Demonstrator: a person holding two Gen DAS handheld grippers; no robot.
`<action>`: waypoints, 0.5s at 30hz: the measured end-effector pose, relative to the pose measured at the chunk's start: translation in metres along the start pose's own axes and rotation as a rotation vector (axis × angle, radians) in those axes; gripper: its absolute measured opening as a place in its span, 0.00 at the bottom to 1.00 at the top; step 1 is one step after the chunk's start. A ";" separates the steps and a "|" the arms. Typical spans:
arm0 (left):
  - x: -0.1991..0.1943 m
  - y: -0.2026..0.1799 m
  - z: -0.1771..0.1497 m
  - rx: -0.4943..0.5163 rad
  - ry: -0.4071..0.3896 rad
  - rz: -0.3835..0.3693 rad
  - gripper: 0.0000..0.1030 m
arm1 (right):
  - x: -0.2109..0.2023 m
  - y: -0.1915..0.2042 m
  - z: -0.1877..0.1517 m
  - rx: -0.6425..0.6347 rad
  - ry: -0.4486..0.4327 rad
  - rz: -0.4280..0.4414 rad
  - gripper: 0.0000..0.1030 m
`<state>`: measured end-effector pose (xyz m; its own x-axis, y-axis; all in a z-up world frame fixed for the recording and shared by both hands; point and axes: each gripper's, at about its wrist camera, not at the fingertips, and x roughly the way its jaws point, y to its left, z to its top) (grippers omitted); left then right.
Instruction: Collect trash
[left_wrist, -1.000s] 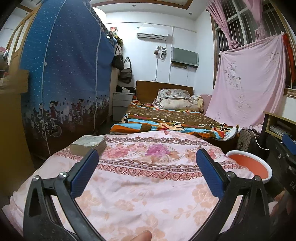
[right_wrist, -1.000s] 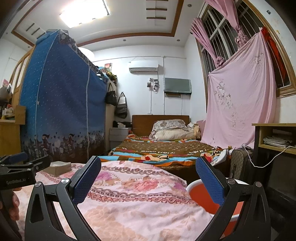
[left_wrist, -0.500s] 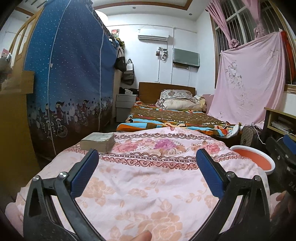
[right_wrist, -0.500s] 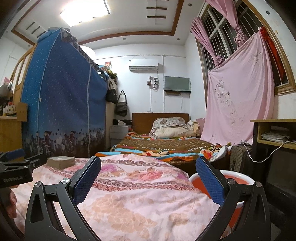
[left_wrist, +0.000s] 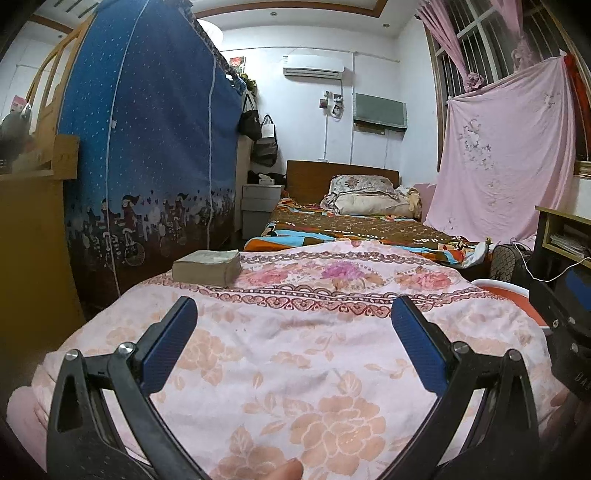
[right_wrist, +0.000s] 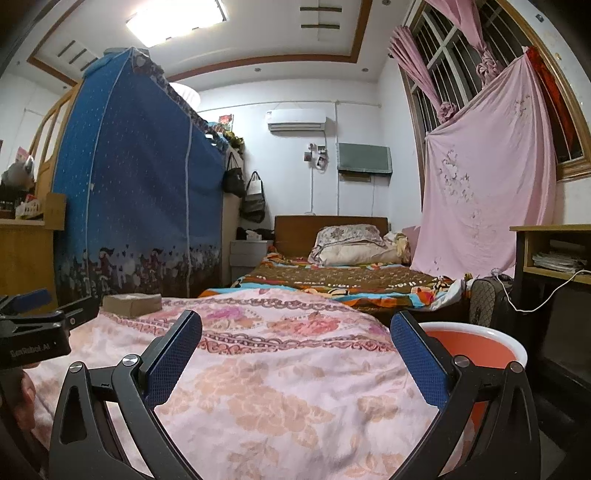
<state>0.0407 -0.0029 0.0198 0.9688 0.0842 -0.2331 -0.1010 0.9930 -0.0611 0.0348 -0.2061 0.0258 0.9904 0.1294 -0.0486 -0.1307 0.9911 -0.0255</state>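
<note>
My left gripper (left_wrist: 294, 314) is open over a pink floral quilt (left_wrist: 303, 350), with nothing between its blue pads. My right gripper (right_wrist: 295, 328) is open too, low over the same quilt (right_wrist: 277, 387). An orange bin with a white rim (right_wrist: 476, 343) stands at the quilt's right side, just past my right gripper's right finger; in the left wrist view only a sliver of this bin (left_wrist: 506, 291) shows. A tan tissue box (left_wrist: 207, 266) lies at the quilt's far left; the right wrist view shows the box (right_wrist: 132, 304) as well. No loose trash is visible.
A blue fabric wardrobe (left_wrist: 147, 155) stands to the left. A bed with a colourful blanket (left_wrist: 354, 229) lies beyond the quilt. A wooden desk (right_wrist: 554, 251) with a cable is at the right, a dark bag (right_wrist: 487, 299) below it. A pink sheet (left_wrist: 506, 155) hangs over the window.
Both grippers have sunk lower and closer to the quilt, so the tissue box and bin look nearer. Both stay open.
</note>
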 end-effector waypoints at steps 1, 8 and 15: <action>0.000 0.000 -0.001 0.001 0.000 0.002 0.89 | 0.001 0.001 -0.002 -0.004 0.007 0.001 1.00; 0.000 -0.001 -0.003 0.000 -0.006 0.001 0.89 | 0.004 -0.001 -0.009 0.001 0.016 0.000 1.00; -0.002 -0.001 -0.005 -0.005 -0.018 -0.006 0.89 | 0.004 -0.002 -0.010 0.003 0.012 -0.006 1.00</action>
<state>0.0382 -0.0048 0.0152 0.9733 0.0801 -0.2152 -0.0965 0.9931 -0.0668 0.0391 -0.2081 0.0158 0.9906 0.1229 -0.0607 -0.1245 0.9920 -0.0227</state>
